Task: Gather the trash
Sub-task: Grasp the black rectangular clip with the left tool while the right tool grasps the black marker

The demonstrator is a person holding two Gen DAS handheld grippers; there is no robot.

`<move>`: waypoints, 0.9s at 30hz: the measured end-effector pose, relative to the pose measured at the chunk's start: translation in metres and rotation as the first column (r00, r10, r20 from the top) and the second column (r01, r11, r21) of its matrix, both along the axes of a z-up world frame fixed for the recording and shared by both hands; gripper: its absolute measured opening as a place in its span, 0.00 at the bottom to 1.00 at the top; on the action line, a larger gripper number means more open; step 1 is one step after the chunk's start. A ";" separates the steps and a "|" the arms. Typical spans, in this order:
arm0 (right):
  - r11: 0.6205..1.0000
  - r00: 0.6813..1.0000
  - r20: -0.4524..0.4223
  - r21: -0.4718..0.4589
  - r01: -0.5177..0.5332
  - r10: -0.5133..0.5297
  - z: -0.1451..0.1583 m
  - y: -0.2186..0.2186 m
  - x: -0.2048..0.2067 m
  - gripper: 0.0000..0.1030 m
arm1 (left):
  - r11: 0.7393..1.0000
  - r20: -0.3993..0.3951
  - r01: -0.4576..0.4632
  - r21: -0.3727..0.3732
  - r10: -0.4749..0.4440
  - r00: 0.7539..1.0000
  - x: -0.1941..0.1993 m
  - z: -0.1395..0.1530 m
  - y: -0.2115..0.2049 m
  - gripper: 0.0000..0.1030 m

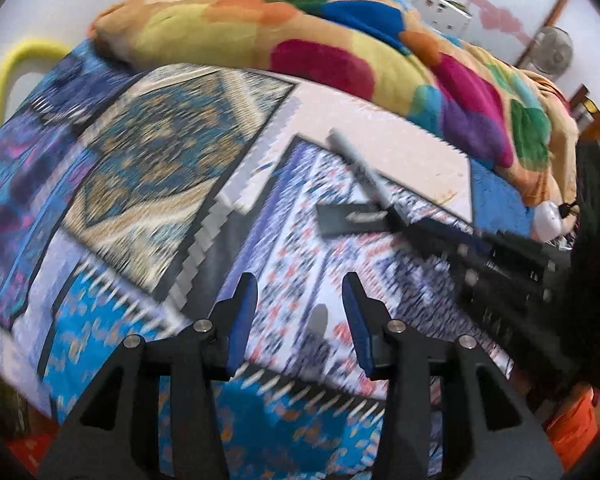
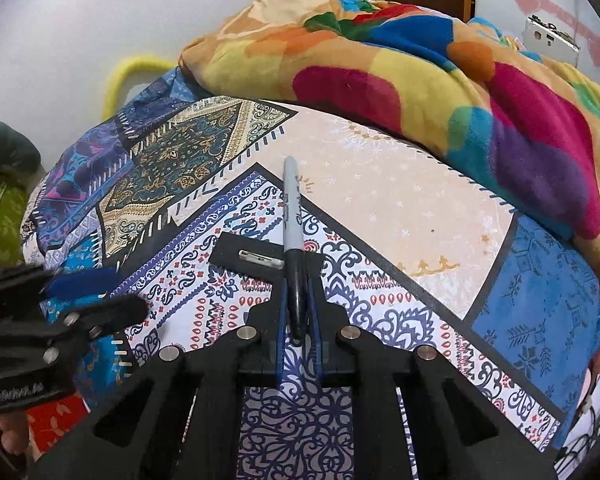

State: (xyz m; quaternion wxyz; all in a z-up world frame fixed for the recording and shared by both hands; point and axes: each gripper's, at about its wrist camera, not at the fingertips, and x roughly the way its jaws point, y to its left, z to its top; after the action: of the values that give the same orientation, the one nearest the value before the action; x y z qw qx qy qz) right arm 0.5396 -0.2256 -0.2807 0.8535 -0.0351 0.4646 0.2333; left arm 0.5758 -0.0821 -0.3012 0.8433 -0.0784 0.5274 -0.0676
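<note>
Marker (image 2: 291, 216) clamped in your right gripper (image 2: 297, 280), over the bed (image 2: 400, 184).
It's light, stiff and slick — you hold it at the dark cap end, barrel jutting forward; grip nearer mid-barrel to stop it pivoting. Your left gripper (image 1: 300, 312) hangs parted and empty — beside it.

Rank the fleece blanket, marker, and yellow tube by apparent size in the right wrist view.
1. Fleece blanket, largest by far.
2. and 3. Marker and yellow tube: look similar; the marker is nearer the camera, so unranked.
</note>
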 end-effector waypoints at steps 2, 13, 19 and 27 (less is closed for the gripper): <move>1.000 1.000 0.006 0.008 0.029 -0.029 0.001 -0.009 -0.005 0.09 | 0.999 0.004 0.032 -0.018 -0.032 0.999 0.014 -0.001 -0.007 0.42; 0.982 0.982 -0.004 -0.019 0.186 -0.187 -0.002 -0.068 -0.038 0.09 | 0.991 0.010 0.129 -0.040 -0.129 0.992 0.072 -0.016 -0.051 0.42; 0.979 0.979 -0.025 -0.008 0.202 -0.202 -0.002 -0.077 -0.050 0.09 | 0.988 -0.006 0.150 -0.033 -0.150 0.989 0.065 -0.021 -0.054 0.42; 0.981 0.981 -0.016 -0.033 0.190 -0.191 -0.003 -0.069 -0.056 0.09 | 0.967 0.009 0.220 0.126 -0.223 0.975 0.026 -0.025 -0.073 0.42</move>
State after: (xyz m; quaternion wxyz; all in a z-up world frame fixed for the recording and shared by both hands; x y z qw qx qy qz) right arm 0.4836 -0.2942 -0.2832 0.8669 -0.0015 0.4774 0.1436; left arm 0.6013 -0.1552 -0.3260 0.8397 0.0343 0.5263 -0.1291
